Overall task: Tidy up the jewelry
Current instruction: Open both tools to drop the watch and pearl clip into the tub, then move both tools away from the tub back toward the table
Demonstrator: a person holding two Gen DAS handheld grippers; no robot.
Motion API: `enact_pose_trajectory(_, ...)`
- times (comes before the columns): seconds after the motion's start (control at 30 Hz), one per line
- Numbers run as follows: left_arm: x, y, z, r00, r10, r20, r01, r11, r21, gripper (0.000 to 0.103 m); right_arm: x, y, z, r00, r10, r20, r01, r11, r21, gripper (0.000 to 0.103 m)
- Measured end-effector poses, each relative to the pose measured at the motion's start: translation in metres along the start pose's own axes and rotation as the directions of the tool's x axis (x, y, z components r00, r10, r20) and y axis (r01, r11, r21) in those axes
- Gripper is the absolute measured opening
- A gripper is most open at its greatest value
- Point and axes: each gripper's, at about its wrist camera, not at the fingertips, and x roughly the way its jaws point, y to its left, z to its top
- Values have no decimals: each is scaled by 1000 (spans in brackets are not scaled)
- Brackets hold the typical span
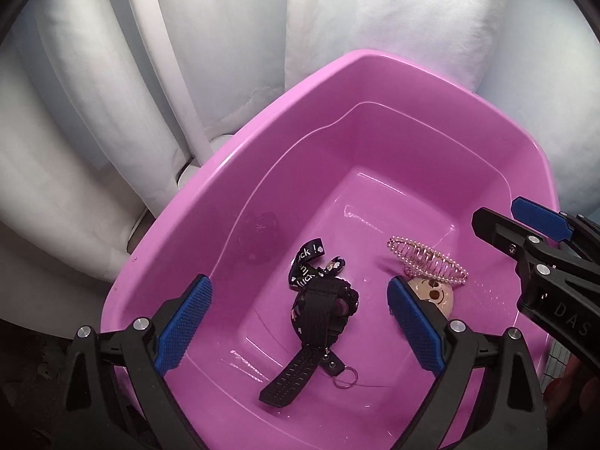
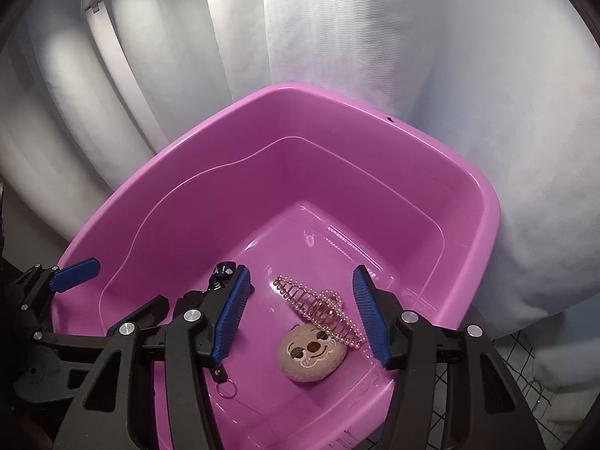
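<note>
A pink plastic tub [image 1: 232, 172] [image 2: 483, 202] holds the items. On its floor lie a black watch with a printed black strap [image 1: 318, 307], a pearl hair clip [image 1: 427, 258] [image 2: 322, 307] and a beige plush face charm [image 1: 437, 294] [image 2: 311, 352]. My left gripper [image 1: 300, 322] hangs over the watch, open, pads clear of it. My right gripper [image 2: 300, 311] is open above the clip and charm, touching neither. The right gripper [image 1: 532, 236] also shows at the right edge of the left wrist view. The left gripper's fingers [image 2: 75, 270] show at the left of the right wrist view.
White padded fabric [image 1: 112, 93] [image 2: 412, 56] rises behind and beside the tub. A white pole [image 1: 172, 75] stands at the left. A black wire mesh [image 2: 525, 367] lies by the tub's right corner. A small key ring [image 1: 347, 377] sits by the watch strap.
</note>
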Motion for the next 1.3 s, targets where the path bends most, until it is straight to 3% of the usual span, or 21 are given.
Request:
enact_pose_trajectory(0.37,-5,0,-5,1000,-4,-9,4,1000,-3,93,2,2,-1,1000,-3,1,3,1000,14,55)
enact_pose_trajectory(0.87,-30,2,-12,999,-13,30,13,1000,0,93,-31,6,-13,998,2,61,-5,999,47,57)
enact_pose_trajectory(1.3,-51,0,-24,997,-57,47,55,998,42,93,-67,-6,-49,993,-22,113,4,987,162,59)
